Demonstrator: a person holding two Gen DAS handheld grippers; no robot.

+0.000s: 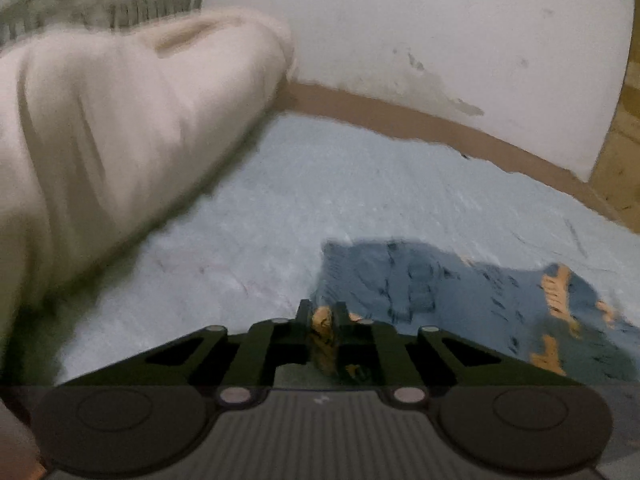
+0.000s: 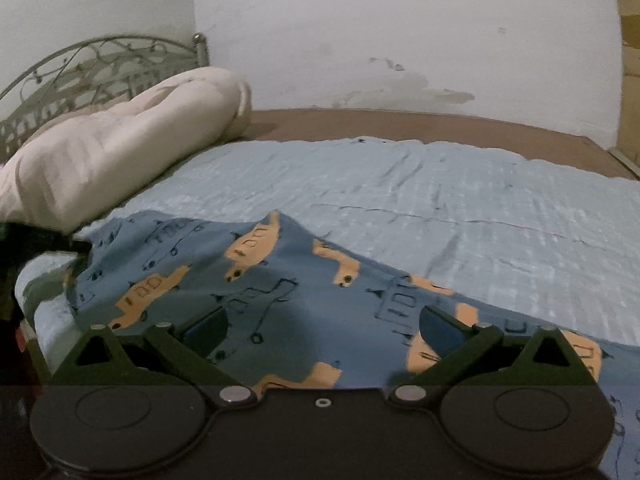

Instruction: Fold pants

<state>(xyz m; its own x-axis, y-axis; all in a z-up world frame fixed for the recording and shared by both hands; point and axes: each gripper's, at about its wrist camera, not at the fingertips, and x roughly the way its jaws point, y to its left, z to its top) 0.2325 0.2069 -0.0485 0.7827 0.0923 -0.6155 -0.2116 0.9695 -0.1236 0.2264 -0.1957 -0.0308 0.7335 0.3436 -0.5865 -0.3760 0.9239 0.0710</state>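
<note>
Blue pants (image 2: pixel 280 288) printed with orange vehicles lie spread on a light blue sheet (image 2: pixel 440 200). In the left wrist view the pants (image 1: pixel 440 292) stretch off to the right, and my left gripper (image 1: pixel 323 316) is shut on a bunched edge of the fabric, with an orange patch pinched between the pads. My right gripper (image 2: pixel 322 326) hovers over the pants with its jaws wide open and nothing pressed between them. The cloth lies flat under its fingers (image 2: pixel 440 330). At the far left of the right wrist view a dark part of the other gripper shows by the pants' edge.
A bulky cream pillow (image 1: pixel 112 128) fills the left side, in front of a metal headboard (image 2: pixel 100 68). A brown mattress edge (image 2: pixel 400 124) runs along the white wall (image 2: pixel 400 20). A wooden panel (image 1: pixel 624 132) stands at the right.
</note>
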